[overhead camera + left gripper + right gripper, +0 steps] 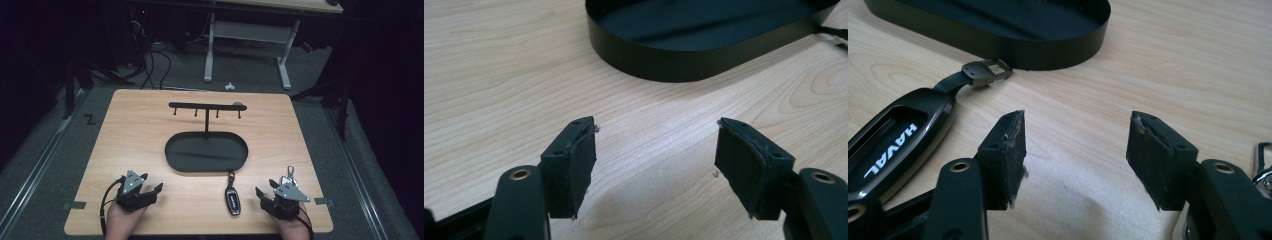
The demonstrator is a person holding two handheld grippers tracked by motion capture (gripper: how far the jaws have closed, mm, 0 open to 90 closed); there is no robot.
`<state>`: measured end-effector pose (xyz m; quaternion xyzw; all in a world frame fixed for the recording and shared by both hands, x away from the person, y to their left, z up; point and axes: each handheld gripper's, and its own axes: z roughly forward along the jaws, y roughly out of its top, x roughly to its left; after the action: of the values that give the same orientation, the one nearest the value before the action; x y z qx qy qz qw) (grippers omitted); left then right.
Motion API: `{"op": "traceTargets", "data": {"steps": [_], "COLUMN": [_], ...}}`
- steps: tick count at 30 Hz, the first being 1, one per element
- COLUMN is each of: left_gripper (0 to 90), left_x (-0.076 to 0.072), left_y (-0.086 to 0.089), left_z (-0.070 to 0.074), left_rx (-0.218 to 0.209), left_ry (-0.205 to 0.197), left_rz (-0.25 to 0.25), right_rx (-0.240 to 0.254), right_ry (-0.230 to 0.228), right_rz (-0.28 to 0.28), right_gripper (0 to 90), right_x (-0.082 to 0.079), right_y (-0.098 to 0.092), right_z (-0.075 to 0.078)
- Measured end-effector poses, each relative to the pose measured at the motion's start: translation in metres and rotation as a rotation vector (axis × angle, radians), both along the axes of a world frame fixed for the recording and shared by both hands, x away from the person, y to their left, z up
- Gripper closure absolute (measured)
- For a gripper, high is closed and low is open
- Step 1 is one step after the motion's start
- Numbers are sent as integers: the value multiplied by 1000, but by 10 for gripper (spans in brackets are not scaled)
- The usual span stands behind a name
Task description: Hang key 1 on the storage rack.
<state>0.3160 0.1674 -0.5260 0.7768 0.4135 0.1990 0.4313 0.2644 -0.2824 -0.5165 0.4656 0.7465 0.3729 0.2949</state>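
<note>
The left gripper (151,191) rests low over the wooden table (130,130) with its jaws spread wide and nothing between them; ahead of it and off to its right stands the black oval tray (684,60) of a key stand, whose hook bar (206,106) rises on a post beyond. The right gripper (265,196) also sits with jaws wide apart and empty. Just to its left lies a black Haval car key fob (895,137), its strap clasp (985,71) nearly touching the tray wall. A metal key ring (290,173) lies just ahead of this gripper, at its right.
</note>
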Motion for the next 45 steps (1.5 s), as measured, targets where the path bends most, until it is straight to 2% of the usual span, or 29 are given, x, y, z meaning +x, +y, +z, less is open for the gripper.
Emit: {"op": "traceTargets", "data": {"steps": [8, 15, 21, 22, 24, 25, 27, 28, 29, 30, 31, 33, 38, 41, 45], "left_gripper": [326, 327, 327, 327, 327, 327, 327, 328, 328, 328, 330, 331, 334, 336, 337], "left_x": [-1, -2, -2, -2, -2, -1, -1, -2, -2, -2, -3, -2, -1, -2, -3], "left_y": [-10, -10, -12, -12, -12, -12, -12, -11, -11, -11, -11, -11, -11, -11, -12], "left_z": [-2, -1, -2, -2, -3, -3, -3, -2, -2, -2, -1, -1, -2, -1, -1], "left_rx": [25, 32, 42, 40, 44, 48, 46, 38, 38, 34, 38, 41, 50, 49, 46], "left_ry": [-5, -8, -8, -5, -6, -6, -4, 0, 0, -3, -5, -7, -2, -6, -7], "left_rz": [-31, -35, -39, -39, -38, -38, -33, -32, -32, -31, -36, -38, -41, -45, -47], "right_rx": [29, 58, 100, 107, 111, 127, 126, 112, 112, 106, 81, 65, 27, -16, -24], "right_ry": [23, 43, 56, 60, 60, 73, 75, 82, 82, 82, 94, 117, 155, 166, 168], "right_rz": [-8, 23, 103, 136, 148, 190, 204, 239, 239, 247, 275, 289, 316, 329, 314], "right_gripper": [392, 393, 447, 474, 488, 532, 565, 663, 663, 702, 817, 875, 900, 900, 900], "right_x": [-2, -1, -4, -5, -6, -8, -8, -10, -10, -10, -12, -12, -14, -14, -14], "right_y": [-5, 1, 17, 25, 28, 37, 40, 50, 50, 53, 60, 62, 68, 72, 69], "right_z": [1, 3, 6, 7, 7, 8, 7, 6, 6, 6, 4, 2, -3, -8, -7]}}
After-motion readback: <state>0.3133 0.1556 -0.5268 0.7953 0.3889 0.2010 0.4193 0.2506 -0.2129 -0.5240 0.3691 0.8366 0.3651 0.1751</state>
